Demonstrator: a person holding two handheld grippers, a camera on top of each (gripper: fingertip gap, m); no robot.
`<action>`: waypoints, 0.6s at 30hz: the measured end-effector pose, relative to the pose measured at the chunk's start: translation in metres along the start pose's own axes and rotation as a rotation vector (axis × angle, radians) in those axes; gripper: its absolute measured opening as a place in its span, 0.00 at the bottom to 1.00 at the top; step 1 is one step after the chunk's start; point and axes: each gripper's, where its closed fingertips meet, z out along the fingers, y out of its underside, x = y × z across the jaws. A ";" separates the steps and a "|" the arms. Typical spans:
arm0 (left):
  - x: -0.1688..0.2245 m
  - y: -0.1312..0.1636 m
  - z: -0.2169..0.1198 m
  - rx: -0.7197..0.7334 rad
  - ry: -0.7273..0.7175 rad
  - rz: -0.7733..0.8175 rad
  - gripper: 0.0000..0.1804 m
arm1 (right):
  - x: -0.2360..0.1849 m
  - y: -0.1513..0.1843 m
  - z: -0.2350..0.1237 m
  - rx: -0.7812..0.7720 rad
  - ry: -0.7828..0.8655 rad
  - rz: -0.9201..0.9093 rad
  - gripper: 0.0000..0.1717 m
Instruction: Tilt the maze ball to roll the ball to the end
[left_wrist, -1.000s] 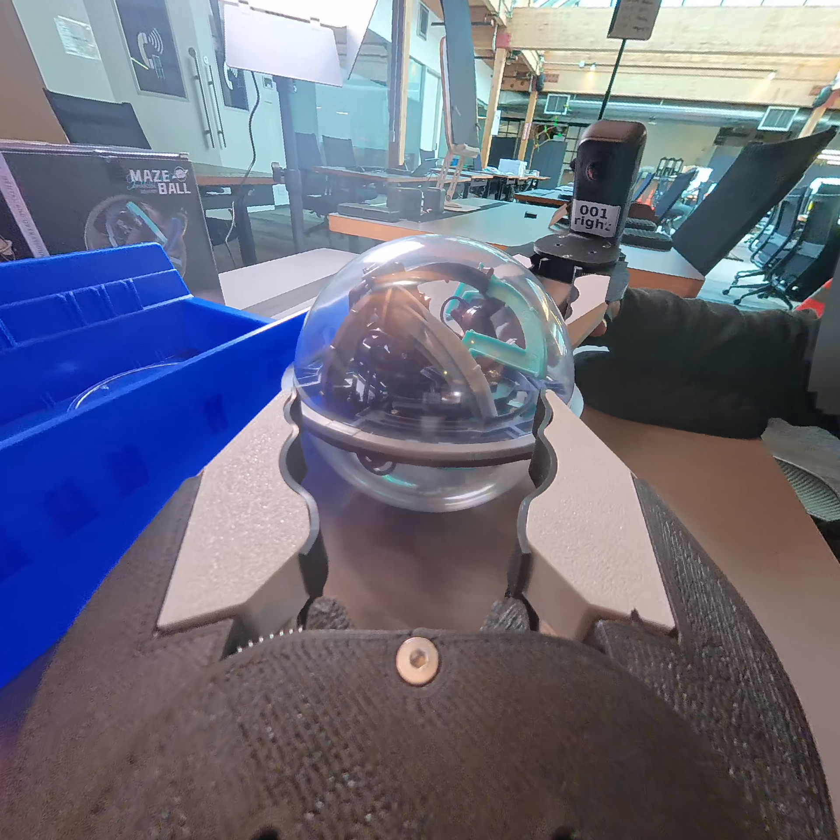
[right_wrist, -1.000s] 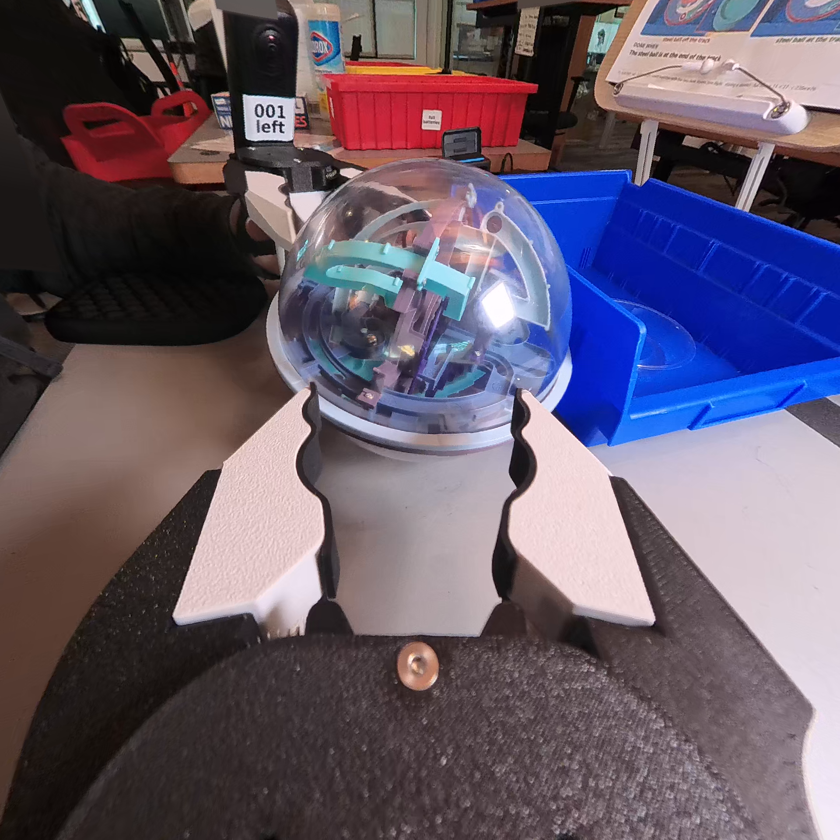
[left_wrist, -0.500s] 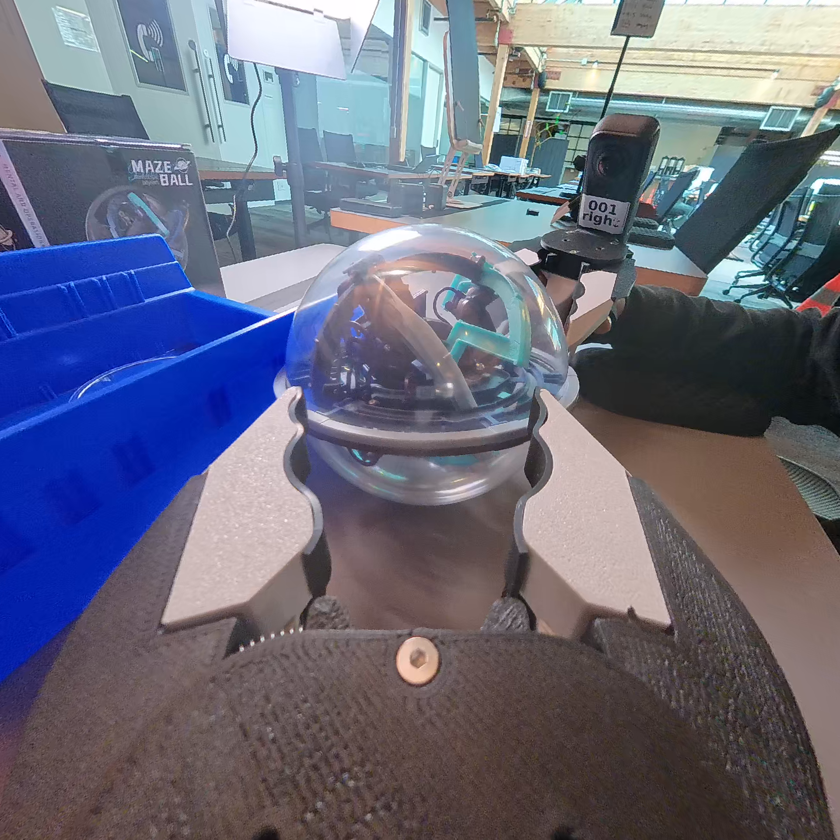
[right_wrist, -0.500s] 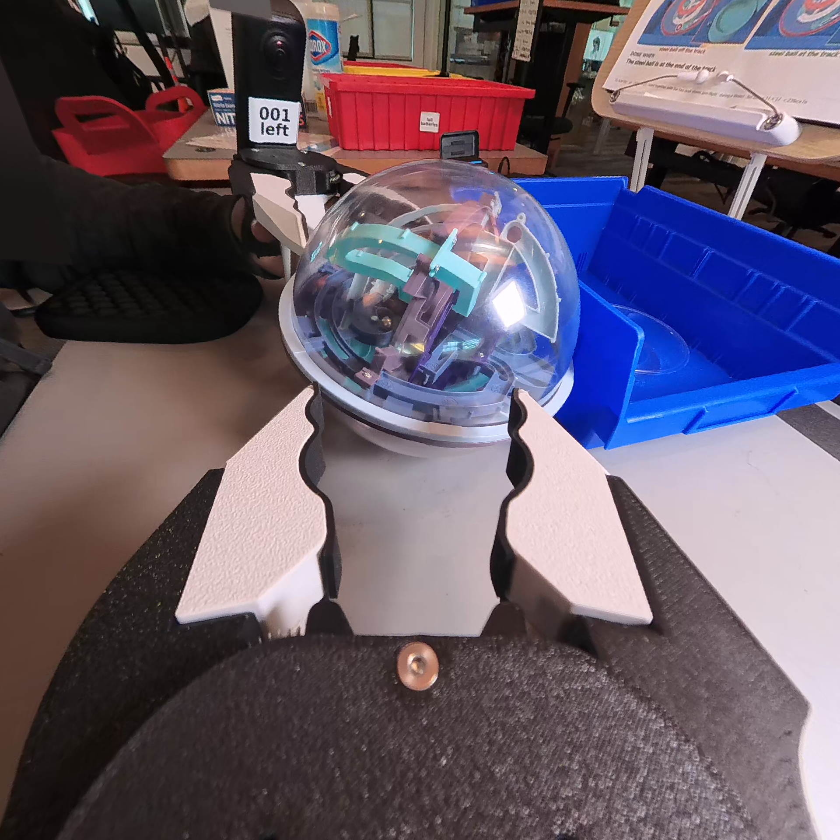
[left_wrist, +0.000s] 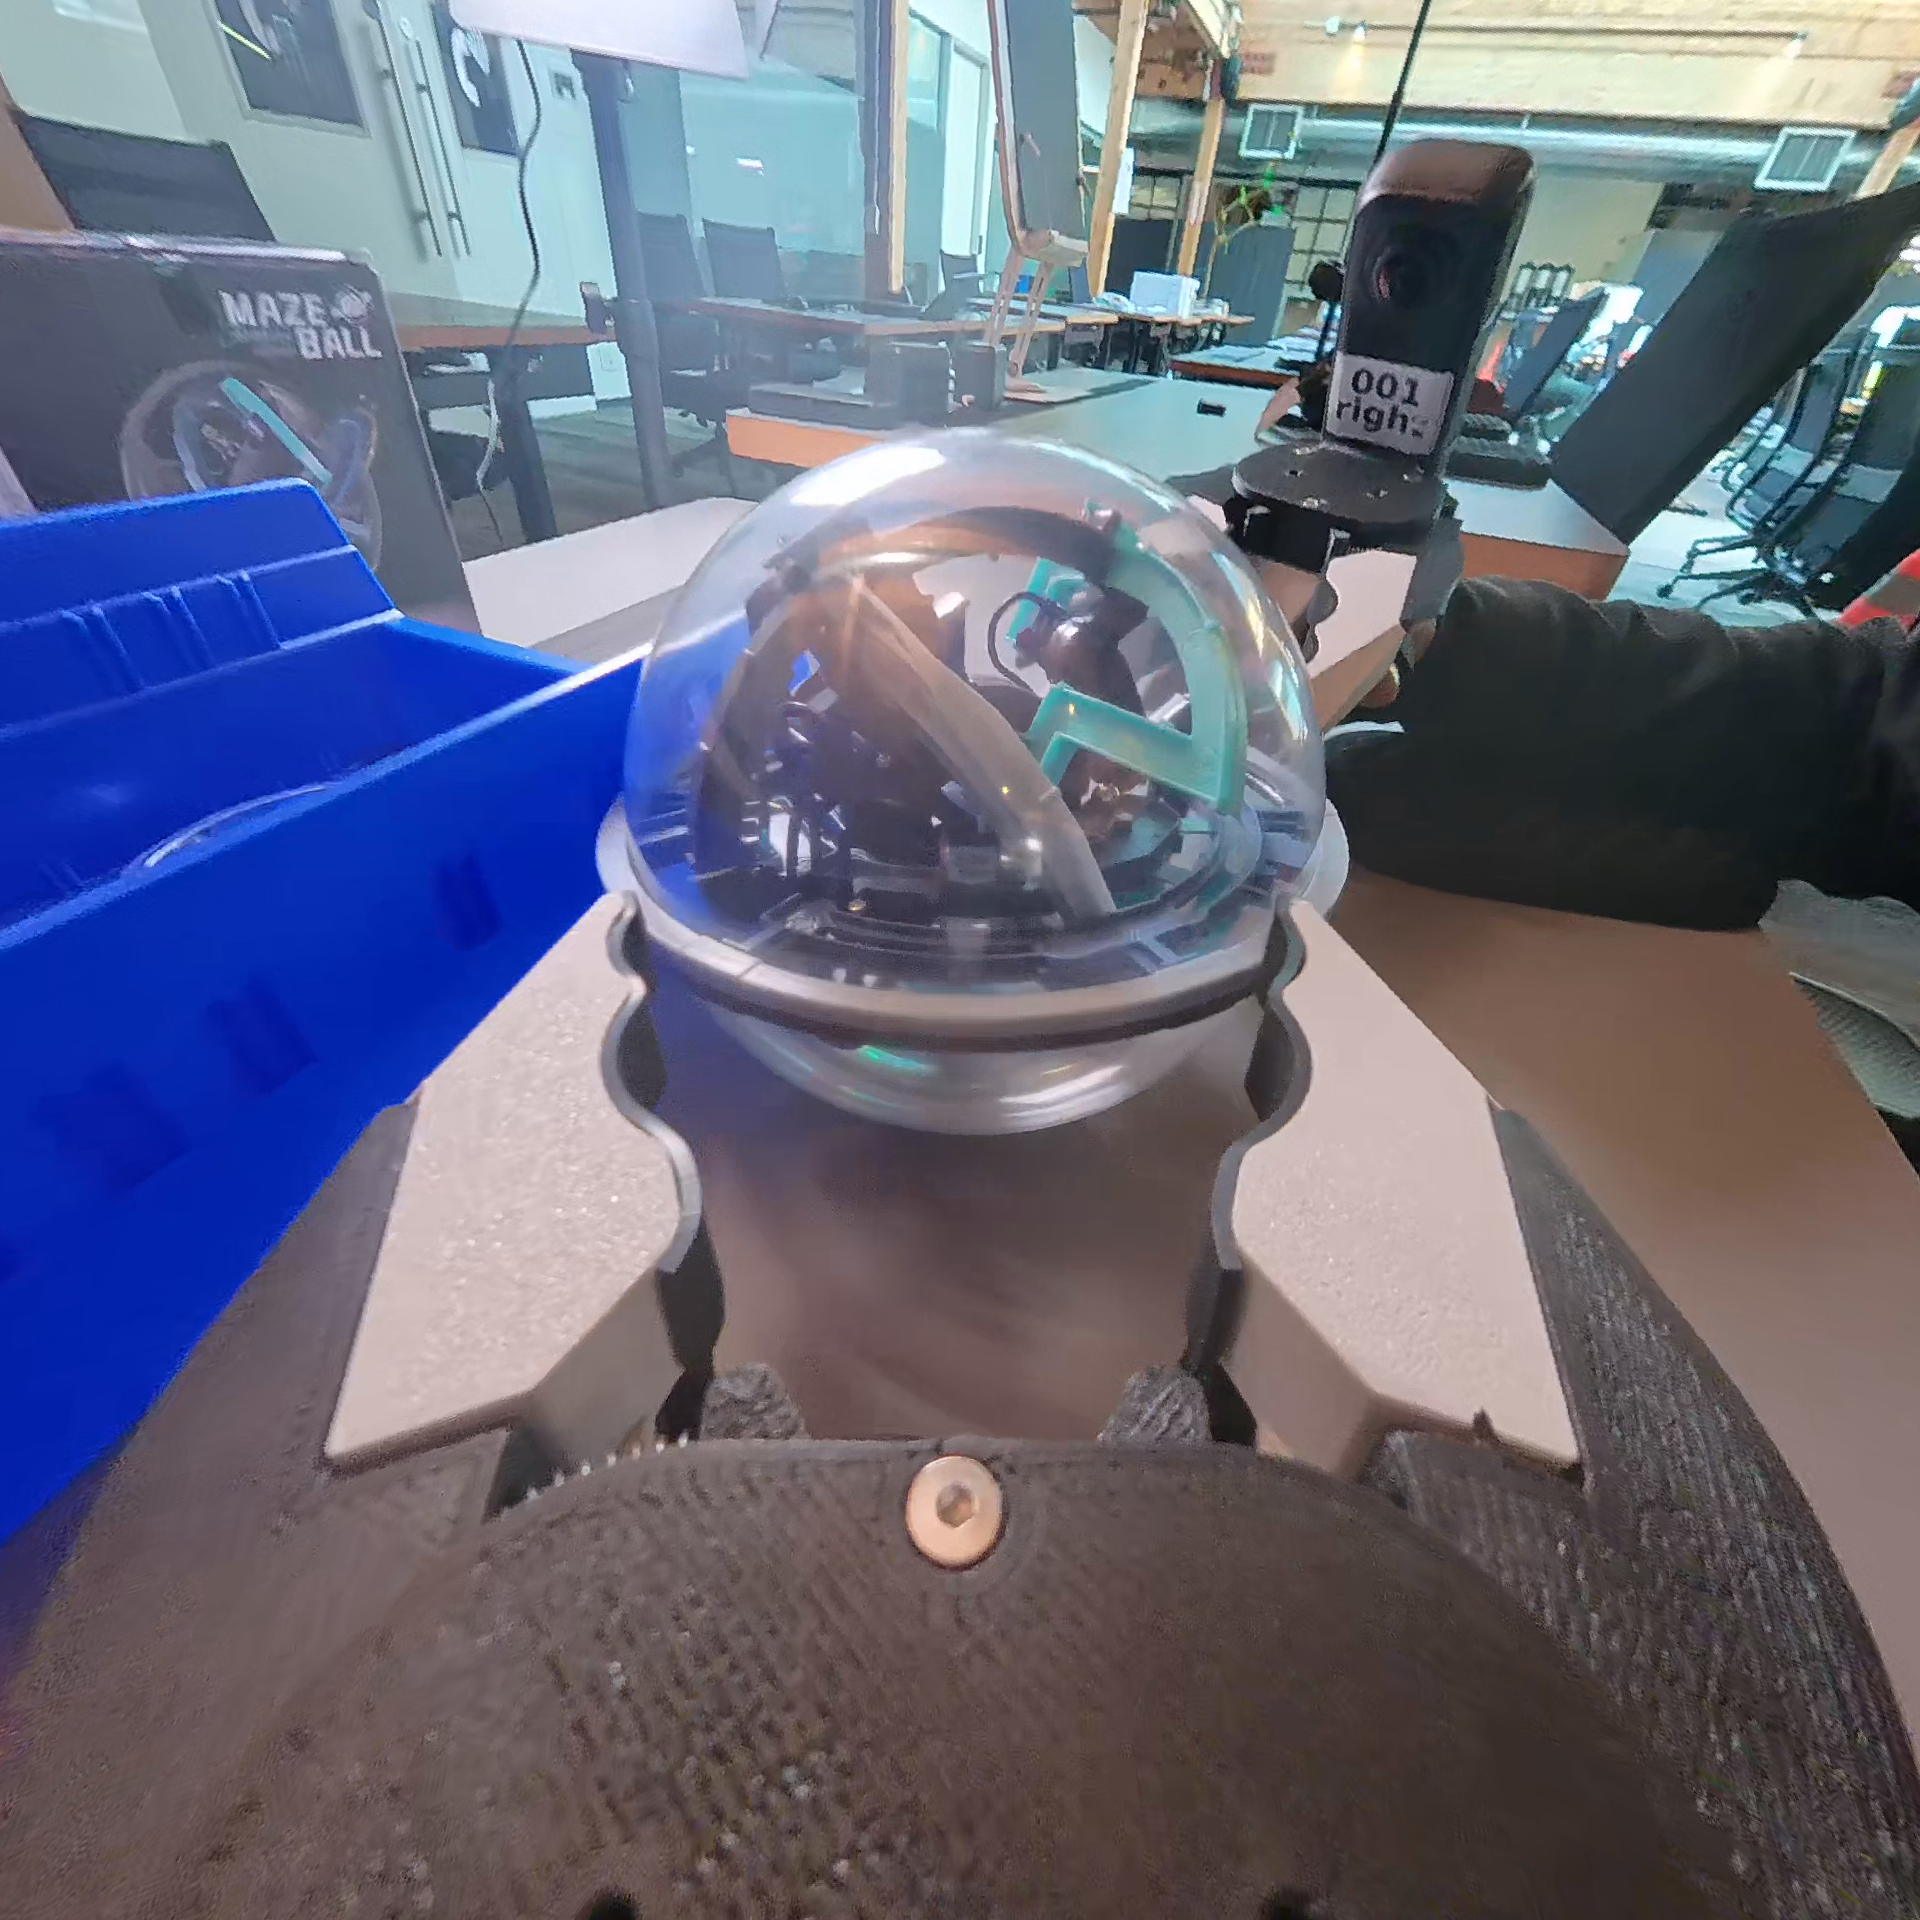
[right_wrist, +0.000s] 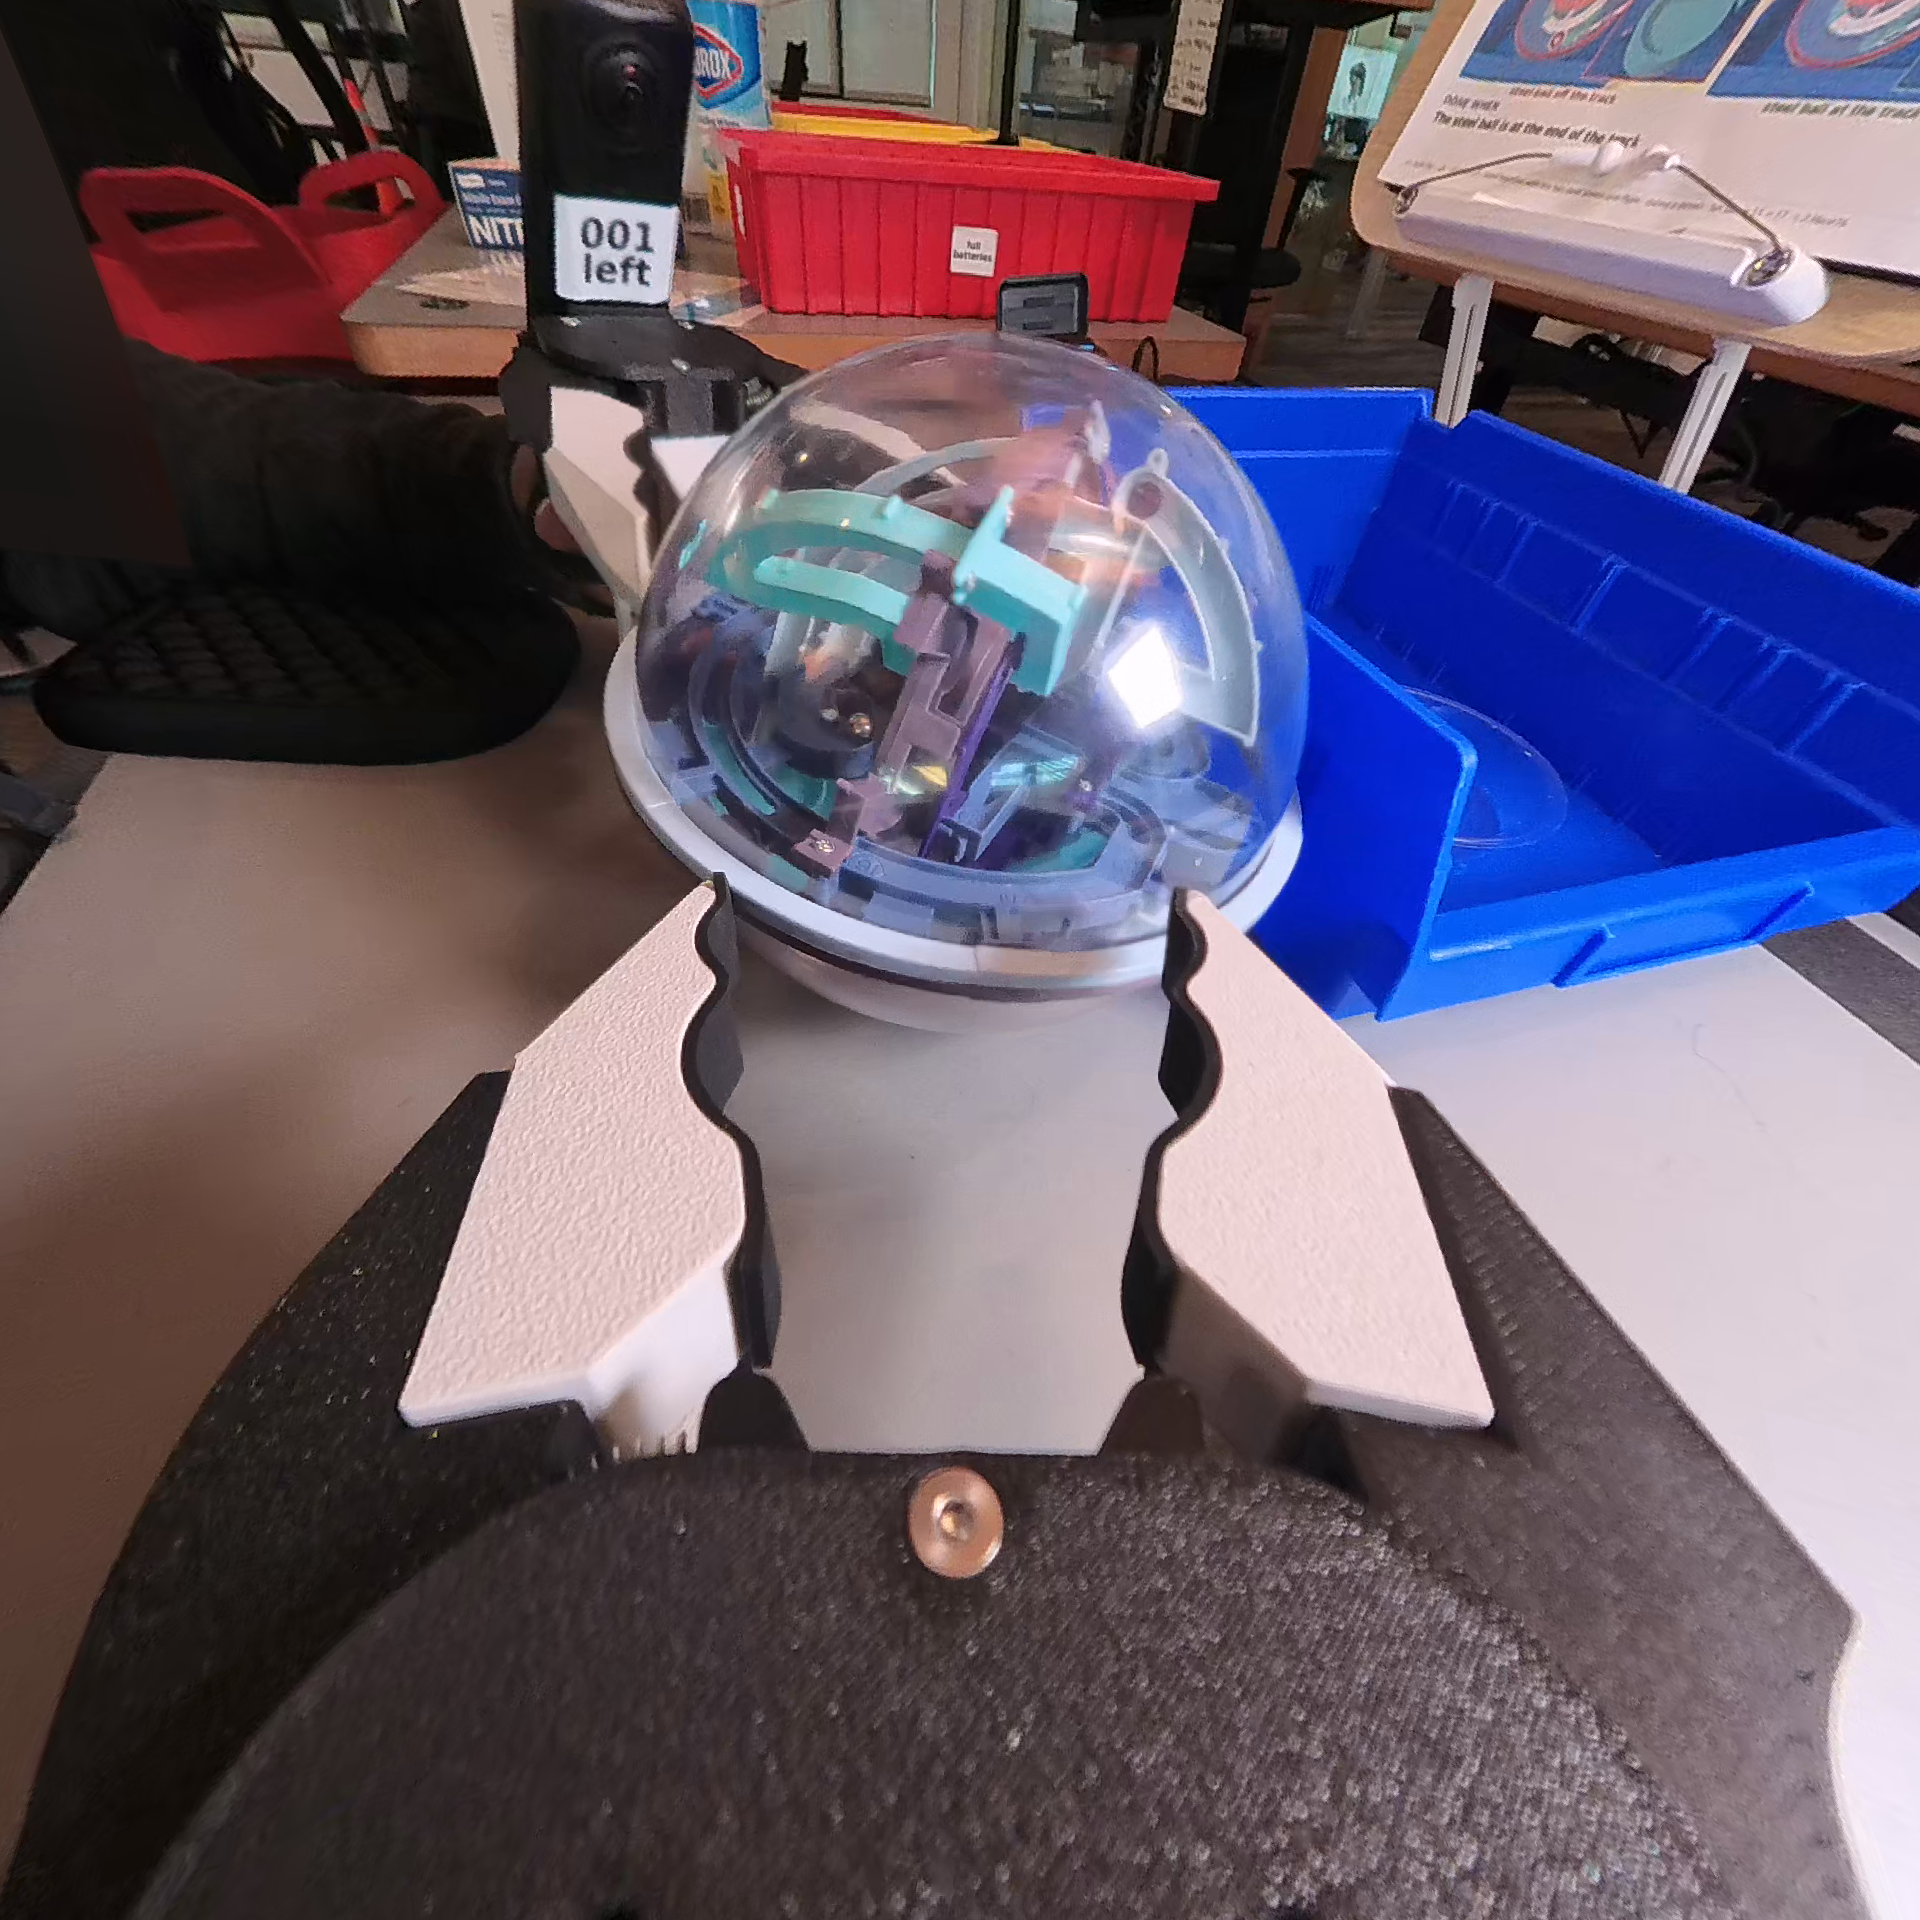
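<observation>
The maze ball (left_wrist: 966, 727) is a clear sphere with teal, grey and purple tracks and a grey rim, low over the table and tilted. My left gripper (left_wrist: 956, 925) is open; its fingers (left_wrist: 540, 1122) stand on either side of the rim, spread wider than the ball's near side. My right gripper (right_wrist: 951, 904) is shut on the maze ball (right_wrist: 966, 644) from the opposite side, with both pads on the rim. A small shiny ball (right_wrist: 859, 721) shows inside near the middle. Each gripper also shows behind the ball in the other's view: the left gripper (right_wrist: 623, 488) and the right gripper (left_wrist: 1340, 520).
A blue bin (left_wrist: 260, 935) stands right beside the ball and also shows in the right wrist view (right_wrist: 1610, 675), with a clear dome in it. The maze ball's box (left_wrist: 208, 364) stands behind the bin. A red bin (right_wrist: 966, 229) is on a far table. A person's dark sleeves (left_wrist: 1610, 748) hold the grippers.
My left fingers have spread apart and come off the ball's rim. The ball's tilt has changed a little. My right gripper keeps its hold.
</observation>
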 end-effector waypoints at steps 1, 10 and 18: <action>0.002 0.002 0.001 -0.008 0.014 -0.001 0.66 | 0.000 0.000 0.000 0.000 0.001 0.001 0.47; 0.001 0.003 0.009 -0.014 0.027 -0.015 0.70 | -0.003 0.001 0.006 -0.003 -0.015 0.017 0.48; -0.003 0.000 0.014 -0.015 0.000 -0.024 0.70 | 0.001 0.003 0.006 -0.008 -0.002 0.042 0.49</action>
